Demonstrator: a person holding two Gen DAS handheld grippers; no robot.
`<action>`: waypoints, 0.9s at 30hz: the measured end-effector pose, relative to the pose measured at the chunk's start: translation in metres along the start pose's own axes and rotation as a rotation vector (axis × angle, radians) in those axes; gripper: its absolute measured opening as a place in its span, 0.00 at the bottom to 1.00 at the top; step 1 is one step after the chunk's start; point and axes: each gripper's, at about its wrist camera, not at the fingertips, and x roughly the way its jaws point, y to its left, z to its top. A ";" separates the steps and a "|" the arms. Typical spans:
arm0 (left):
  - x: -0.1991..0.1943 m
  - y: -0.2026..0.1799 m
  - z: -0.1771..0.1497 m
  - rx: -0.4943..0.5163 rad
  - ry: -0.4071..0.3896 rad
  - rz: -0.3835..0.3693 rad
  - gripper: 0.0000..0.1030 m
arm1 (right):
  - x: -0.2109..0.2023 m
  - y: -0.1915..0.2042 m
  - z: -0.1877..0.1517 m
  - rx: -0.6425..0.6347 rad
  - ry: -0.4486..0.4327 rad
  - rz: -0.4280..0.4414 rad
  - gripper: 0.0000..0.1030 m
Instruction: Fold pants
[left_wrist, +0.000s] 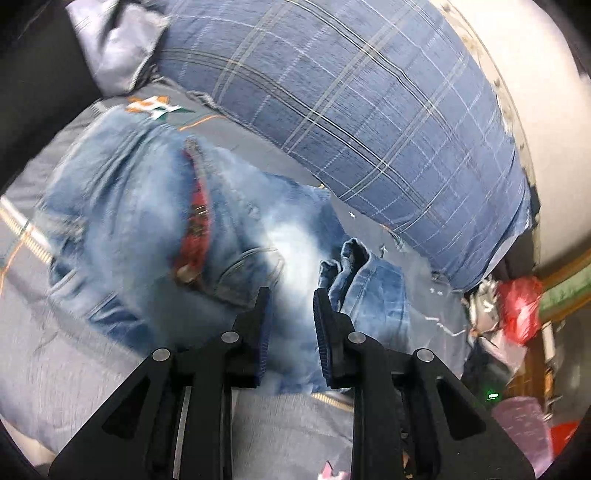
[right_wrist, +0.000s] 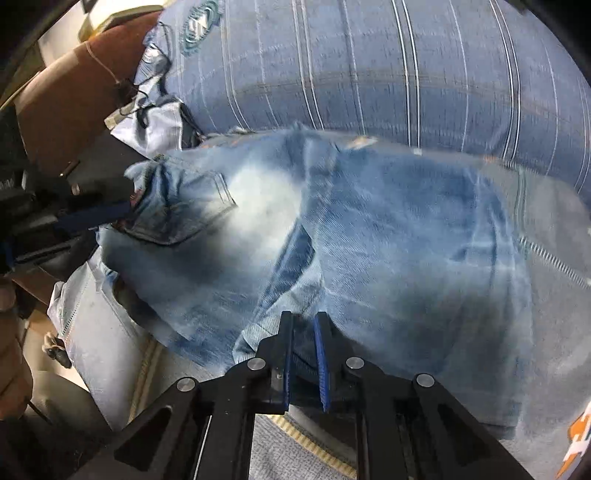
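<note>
Faded blue jeans (left_wrist: 155, 221) lie bunched on a grey bedsheet (left_wrist: 55, 369), with a red lining strip (left_wrist: 195, 221) showing at the waist. My left gripper (left_wrist: 291, 299) is open and empty, hovering over the pale faded patch, with the leg hems (left_wrist: 351, 258) just right of it. In the right wrist view the jeans (right_wrist: 388, 229) fill the middle, back pocket (right_wrist: 192, 210) at left. My right gripper (right_wrist: 303, 321) is nearly closed and pinches a fold of denim between its pads. The left gripper also shows at the left edge (right_wrist: 92, 214), by the waistband.
A big blue plaid pillow (left_wrist: 369, 110) lies right behind the jeans, also in the right wrist view (right_wrist: 369, 62). A red bag (left_wrist: 521, 306) and clutter sit off the bed's right side. A brown headboard or chair (right_wrist: 62, 103) stands at left.
</note>
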 end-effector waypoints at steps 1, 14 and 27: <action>-0.008 0.008 -0.001 -0.030 -0.008 -0.011 0.20 | -0.010 0.000 0.001 0.006 -0.035 0.046 0.12; -0.052 0.090 -0.009 -0.362 -0.107 -0.042 0.63 | -0.009 0.066 0.030 -0.044 -0.118 0.208 0.48; -0.018 0.126 -0.008 -0.568 -0.042 0.020 0.66 | 0.063 0.108 0.019 -0.101 -0.018 0.314 0.45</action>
